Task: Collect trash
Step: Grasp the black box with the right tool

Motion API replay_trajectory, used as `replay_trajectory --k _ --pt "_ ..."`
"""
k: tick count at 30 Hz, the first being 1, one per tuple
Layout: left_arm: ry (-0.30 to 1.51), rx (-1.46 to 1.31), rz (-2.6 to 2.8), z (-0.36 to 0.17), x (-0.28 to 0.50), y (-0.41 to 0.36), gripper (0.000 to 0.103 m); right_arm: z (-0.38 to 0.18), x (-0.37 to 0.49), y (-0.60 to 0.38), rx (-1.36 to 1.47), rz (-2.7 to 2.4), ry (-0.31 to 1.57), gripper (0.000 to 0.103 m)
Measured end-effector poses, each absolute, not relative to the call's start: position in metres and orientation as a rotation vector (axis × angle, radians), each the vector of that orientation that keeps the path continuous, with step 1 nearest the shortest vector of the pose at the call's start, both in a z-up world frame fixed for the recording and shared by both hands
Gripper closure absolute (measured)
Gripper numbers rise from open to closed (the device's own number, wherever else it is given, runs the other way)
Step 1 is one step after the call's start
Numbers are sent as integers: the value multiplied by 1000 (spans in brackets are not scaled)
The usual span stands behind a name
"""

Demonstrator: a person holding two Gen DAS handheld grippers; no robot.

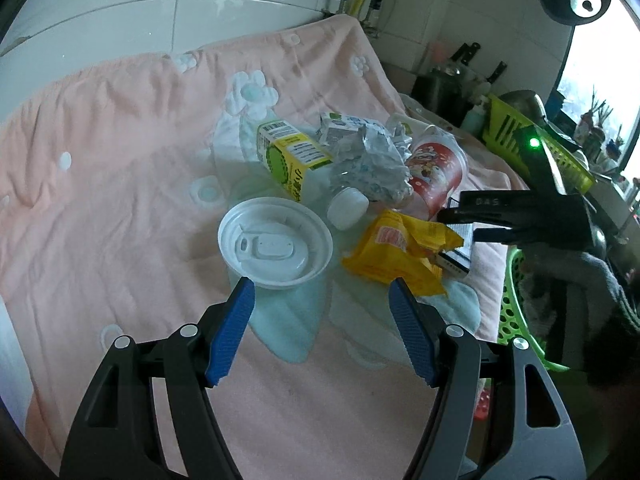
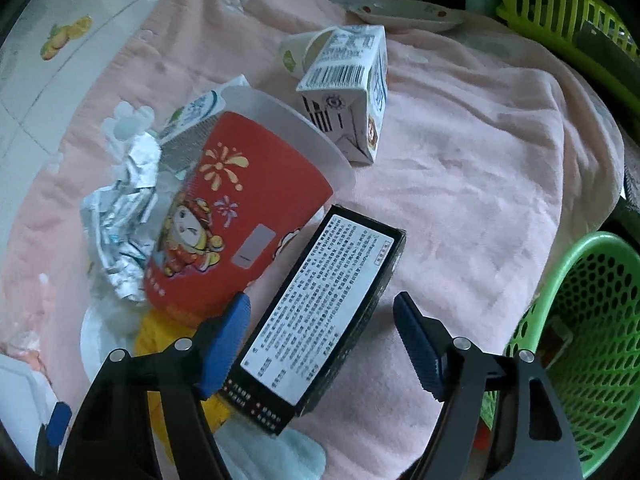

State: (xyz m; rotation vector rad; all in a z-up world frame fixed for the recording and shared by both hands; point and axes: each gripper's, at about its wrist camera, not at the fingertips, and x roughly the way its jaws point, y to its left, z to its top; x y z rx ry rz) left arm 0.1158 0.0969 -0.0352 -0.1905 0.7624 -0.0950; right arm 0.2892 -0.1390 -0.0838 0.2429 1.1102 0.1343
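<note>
Trash lies heaped on a pink flower-patterned blanket [image 1: 120, 184] spread over the bench: a white round plastic lid [image 1: 275, 248], a yellow-green drink carton [image 1: 292, 156], a crumpled silver foil wrapper [image 1: 372, 164], a small white bottle cap [image 1: 347, 207], a yellow snack packet [image 1: 400, 252], a red printed paper cup [image 2: 224, 216] lying on its side, a white milk carton [image 2: 348, 88], and a flat black box with a white text label [image 2: 320, 300]. The left tongs [image 1: 322, 296] hover released just short of the lid and the snack packet, with nothing between the blue pads [image 1: 232, 332]. The right tongs [image 2: 322, 312] point down over the black box, which lies between the blue pads [image 2: 420, 348], the left pad close against its edge and the right pad apart from it; the jaws are closing and not yet pressing. A green perforated plastic basket [image 2: 592, 320] stands beside the blanket's right edge.
</note>
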Motion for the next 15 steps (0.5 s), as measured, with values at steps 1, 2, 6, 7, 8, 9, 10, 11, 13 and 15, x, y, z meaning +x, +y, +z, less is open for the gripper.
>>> replay_trajectory --k 1,2,6,7,8,9,10,11,13,15 --pt "763 -190 -96 -36 116 97 34 -86 291 -138 241 130 1112 31" --pt "764 -189 -98 -36 116 96 34 -86 292 -136 231 125 1108 31" --pt "766 -180 -107 -37 116 92 34 -86 295 -131 188 112 1107 38" --pt "767 -178 -110 -37 116 90 34 -86 295 -132 180 112 1107 40" --pt "767 -173 -112 -37 116 88 34 -86 294 -133 181 116 1108 42" --pt "768 -171 -114 -37 117 87 34 -86 294 -135 180 121 1109 44" --pt "770 -170 -117 -37 117 85 34 -86 293 -136 179 126 1110 45" --pt "771 -167 -121 -37 118 84 34 -85 293 -137 181 131 1112 47" --pt "774 -158 -132 -37 121 78 34 -85 290 -143 187 141 1113 51" --pt "780 -143 -142 -38 125 72 34 -84 286 -147 195 154 1113 53"
